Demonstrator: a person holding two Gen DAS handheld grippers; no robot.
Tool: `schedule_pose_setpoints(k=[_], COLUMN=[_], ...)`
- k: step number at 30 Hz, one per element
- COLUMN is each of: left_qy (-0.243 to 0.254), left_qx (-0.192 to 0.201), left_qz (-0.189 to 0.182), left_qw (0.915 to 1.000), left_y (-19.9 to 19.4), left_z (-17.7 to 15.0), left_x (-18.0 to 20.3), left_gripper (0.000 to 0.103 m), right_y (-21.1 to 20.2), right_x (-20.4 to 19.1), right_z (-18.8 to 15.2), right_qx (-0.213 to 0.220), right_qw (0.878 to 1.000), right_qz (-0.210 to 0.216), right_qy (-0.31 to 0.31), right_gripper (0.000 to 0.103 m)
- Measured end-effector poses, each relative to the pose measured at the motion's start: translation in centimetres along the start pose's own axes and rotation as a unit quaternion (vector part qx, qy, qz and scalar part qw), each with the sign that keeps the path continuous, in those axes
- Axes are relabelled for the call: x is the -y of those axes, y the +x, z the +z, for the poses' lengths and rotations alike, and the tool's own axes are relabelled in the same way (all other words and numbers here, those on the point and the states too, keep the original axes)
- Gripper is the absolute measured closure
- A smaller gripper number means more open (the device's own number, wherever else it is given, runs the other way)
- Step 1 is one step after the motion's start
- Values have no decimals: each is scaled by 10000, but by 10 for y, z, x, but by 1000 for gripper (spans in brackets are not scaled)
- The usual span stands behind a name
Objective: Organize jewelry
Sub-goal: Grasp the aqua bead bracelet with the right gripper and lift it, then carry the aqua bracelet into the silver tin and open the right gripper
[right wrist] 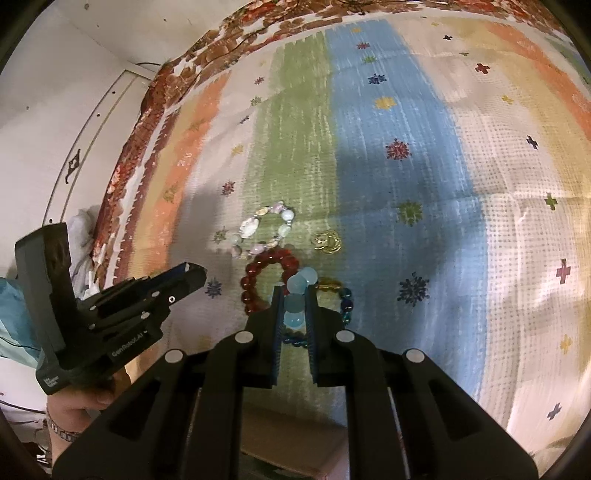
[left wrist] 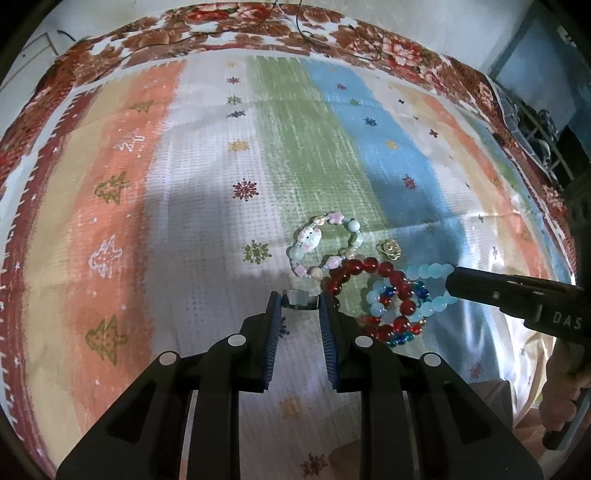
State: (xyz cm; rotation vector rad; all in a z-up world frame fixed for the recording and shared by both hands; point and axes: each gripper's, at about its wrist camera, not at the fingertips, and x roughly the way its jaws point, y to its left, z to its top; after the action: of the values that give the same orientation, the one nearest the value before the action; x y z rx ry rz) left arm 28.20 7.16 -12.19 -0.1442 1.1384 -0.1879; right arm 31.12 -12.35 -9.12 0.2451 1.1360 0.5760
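My left gripper (left wrist: 300,300) is shut on a small clear glassy piece (left wrist: 295,295) just above the cloth; what it is I cannot make out. Its dark tip (right wrist: 195,277) also shows at the left of the right wrist view. My right gripper (right wrist: 295,291) is shut on a light-blue bead bracelet (right wrist: 301,282), and its black finger (left wrist: 458,282) meets those beads (left wrist: 430,271). On the cloth lie a red bead bracelet (left wrist: 354,267) (right wrist: 266,271), a pastel bracelet with a white charm (left wrist: 308,238) (right wrist: 249,227), a small multicolour bead bracelet (left wrist: 404,334) (right wrist: 346,301) and a gold flower piece (left wrist: 391,249) (right wrist: 327,240).
A striped pastel cloth with snowflake prints (left wrist: 221,166) covers the surface, over a floral blanket (left wrist: 258,22) at the far edge. A brown cardboard edge (right wrist: 295,439) lies under my right gripper. A person's hand (right wrist: 79,404) holds the left gripper. A white wall (right wrist: 55,92) stands beyond the blanket.
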Motion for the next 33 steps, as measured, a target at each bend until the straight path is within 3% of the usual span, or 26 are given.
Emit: schedule_pose_setpoints(k=[18, 33], left_qy=[55, 205], left_qx=[425, 631], left_qz=[-157, -227], left_qw=[9990, 9975], left_y=[-52, -83], left_z=[-18, -52], left_x=[27, 50], left_gripper=[82, 82], right_y=[-54, -87], right_x=[-17, -26], right_z=[-12, -48], right_qx=[527, 736], right_qw=[9985, 9967], right_qz=[143, 72], right_qy=[-88, -322], right_gripper=[90, 90])
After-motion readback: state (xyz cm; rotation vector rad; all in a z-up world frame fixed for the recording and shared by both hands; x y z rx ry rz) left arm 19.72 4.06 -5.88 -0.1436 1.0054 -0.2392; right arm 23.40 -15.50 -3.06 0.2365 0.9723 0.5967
